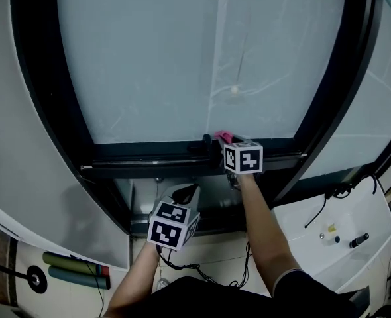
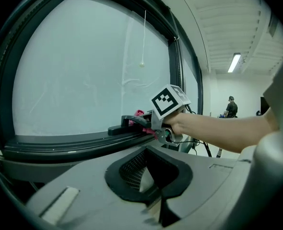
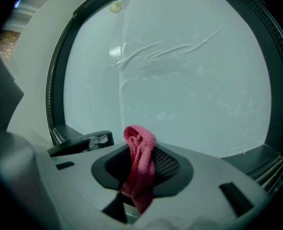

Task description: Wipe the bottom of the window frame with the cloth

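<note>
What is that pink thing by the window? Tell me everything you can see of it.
It is a pink cloth, soft and towel-like, bunched into folds. The right hand-held gripper is shut on it: a rounded tuft sticks up past the jaws and a tail hangs below. It is held at the bottom rail of the window frame, beside a black handle; actual contact with the rail is unclear.

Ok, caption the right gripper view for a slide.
Right gripper shut on a pink cloth, facing the pale window pane and its dark frame.
</note>
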`<state>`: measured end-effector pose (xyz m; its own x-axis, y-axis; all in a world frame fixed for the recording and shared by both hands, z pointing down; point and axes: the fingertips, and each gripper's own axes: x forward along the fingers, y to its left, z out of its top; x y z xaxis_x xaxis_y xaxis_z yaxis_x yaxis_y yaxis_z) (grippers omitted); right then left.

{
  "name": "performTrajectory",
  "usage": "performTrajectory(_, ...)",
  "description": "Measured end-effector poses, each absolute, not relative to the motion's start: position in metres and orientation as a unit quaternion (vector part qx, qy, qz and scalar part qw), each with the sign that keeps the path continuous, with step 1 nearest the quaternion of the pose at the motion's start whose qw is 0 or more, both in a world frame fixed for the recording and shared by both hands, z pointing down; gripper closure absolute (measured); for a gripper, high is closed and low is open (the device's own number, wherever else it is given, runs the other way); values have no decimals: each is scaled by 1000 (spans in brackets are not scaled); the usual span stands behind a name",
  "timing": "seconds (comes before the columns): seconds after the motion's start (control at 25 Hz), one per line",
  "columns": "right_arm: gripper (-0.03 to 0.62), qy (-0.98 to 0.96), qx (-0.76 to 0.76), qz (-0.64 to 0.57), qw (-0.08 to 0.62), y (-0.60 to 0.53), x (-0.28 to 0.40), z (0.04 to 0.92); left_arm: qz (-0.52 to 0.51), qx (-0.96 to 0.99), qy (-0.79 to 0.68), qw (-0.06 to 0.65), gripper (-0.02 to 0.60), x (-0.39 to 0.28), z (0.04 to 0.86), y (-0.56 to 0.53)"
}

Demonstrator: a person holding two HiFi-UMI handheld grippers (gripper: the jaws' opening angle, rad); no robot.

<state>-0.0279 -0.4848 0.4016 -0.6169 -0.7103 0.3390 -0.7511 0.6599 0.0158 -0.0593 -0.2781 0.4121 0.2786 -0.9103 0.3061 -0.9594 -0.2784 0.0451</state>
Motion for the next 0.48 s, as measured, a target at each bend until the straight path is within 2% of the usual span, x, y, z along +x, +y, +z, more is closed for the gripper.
performTrajectory(0.32, 476, -921, 353, 143, 77, -475, -39, 375, 103, 789, -595, 111, 575, -71, 410, -269)
performTrajectory(0.48, 477, -939, 308, 143, 55, -458, -55, 353, 103, 792, -592, 110, 574, -72, 409, -267)
